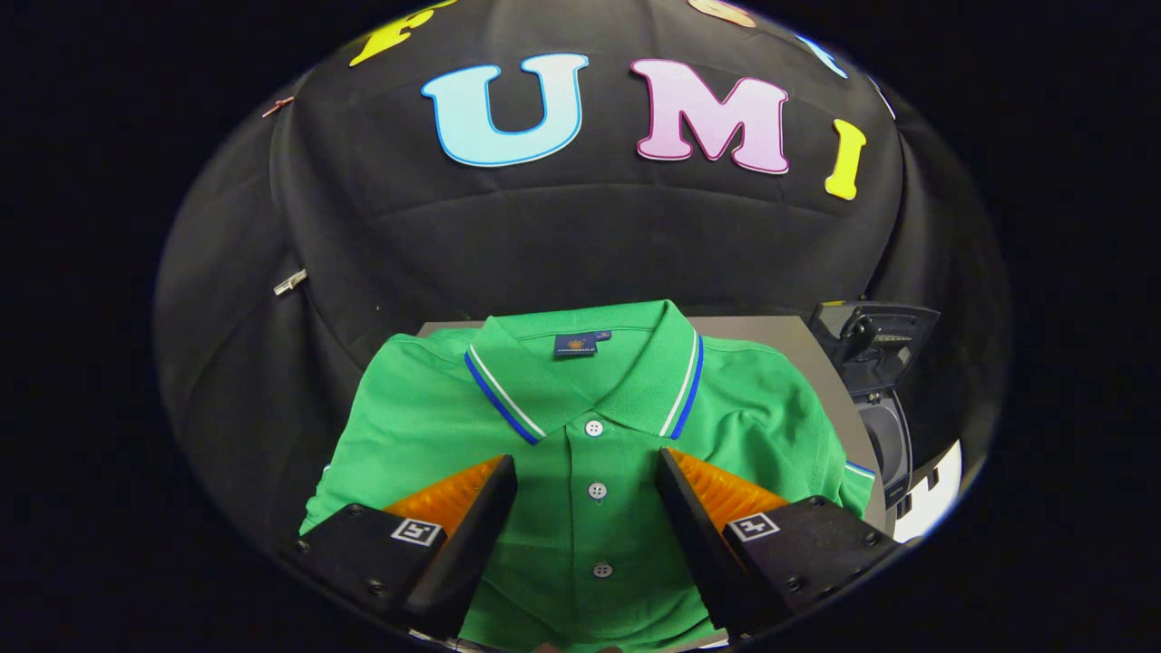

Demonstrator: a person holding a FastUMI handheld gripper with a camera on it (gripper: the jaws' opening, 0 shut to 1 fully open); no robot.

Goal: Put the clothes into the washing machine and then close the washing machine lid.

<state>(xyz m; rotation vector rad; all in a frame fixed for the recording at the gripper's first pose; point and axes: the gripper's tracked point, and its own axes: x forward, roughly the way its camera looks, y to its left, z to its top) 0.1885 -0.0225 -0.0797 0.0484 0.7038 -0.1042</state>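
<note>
A green polo shirt [580, 426] lies folded flat on a grey table [787, 337], collar away from me, with blue and white collar stripes and white buttons down the placket. My gripper [588, 464] hangs open just above it, one finger on each side of the button placket, nothing pressed between them. To the right of the table stands a small washing machine [884, 399] with its dark lid raised and its drum opening facing the shirt.
Black cloth forms the booth wall behind and on both sides of the table. A white patch of floor or base [934, 494] shows below the washing machine. The table's far right corner lies bare beside the shirt.
</note>
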